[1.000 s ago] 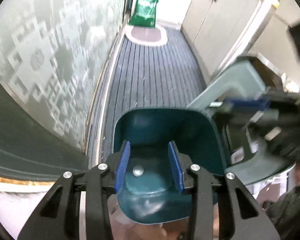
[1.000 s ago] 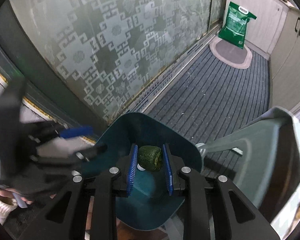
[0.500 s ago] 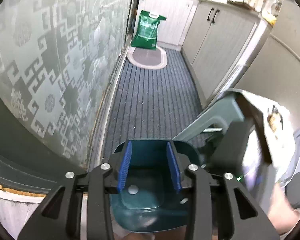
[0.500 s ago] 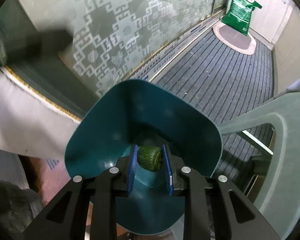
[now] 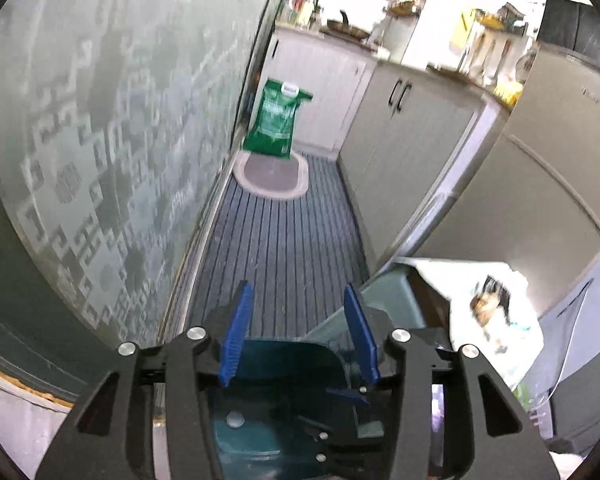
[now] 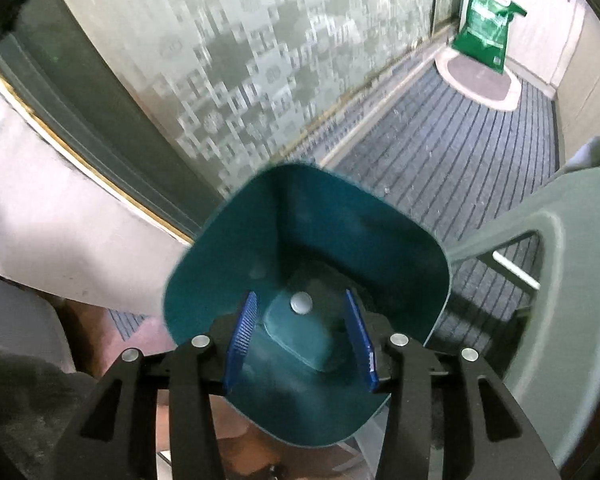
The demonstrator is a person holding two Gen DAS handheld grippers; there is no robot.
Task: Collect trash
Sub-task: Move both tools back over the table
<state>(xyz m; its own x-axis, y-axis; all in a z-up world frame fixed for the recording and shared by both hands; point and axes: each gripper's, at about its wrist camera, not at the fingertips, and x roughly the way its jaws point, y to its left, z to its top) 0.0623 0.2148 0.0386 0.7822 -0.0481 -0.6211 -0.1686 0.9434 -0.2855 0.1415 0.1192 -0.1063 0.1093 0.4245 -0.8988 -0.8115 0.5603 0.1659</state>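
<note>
A dark teal plastic bin (image 6: 340, 216) stands open below my right gripper (image 6: 300, 340). The right gripper is open and empty, its blue pads (image 6: 242, 336) spread just above the bin's mouth. I see the bin's floor with a pale round stud (image 6: 301, 303); no green wad shows inside. In the left wrist view the bin (image 5: 284, 412) sits low behind my left gripper (image 5: 298, 336), which is open, empty and raised above it. The other gripper's black body (image 5: 340, 428) reaches into the bin there.
A grey-green plastic chair (image 6: 572, 280) stands right of the bin, with a printed cloth or bag (image 5: 492, 304) on it. A frosted patterned glass door (image 6: 260, 60) runs along the left. A green bag (image 5: 276, 120) and oval mat (image 5: 272, 176) lie far down the striped floor.
My right gripper has opened and the green crumpled wad it held is gone from between its pads. My left gripper has lifted and tilted up away from the bin.
</note>
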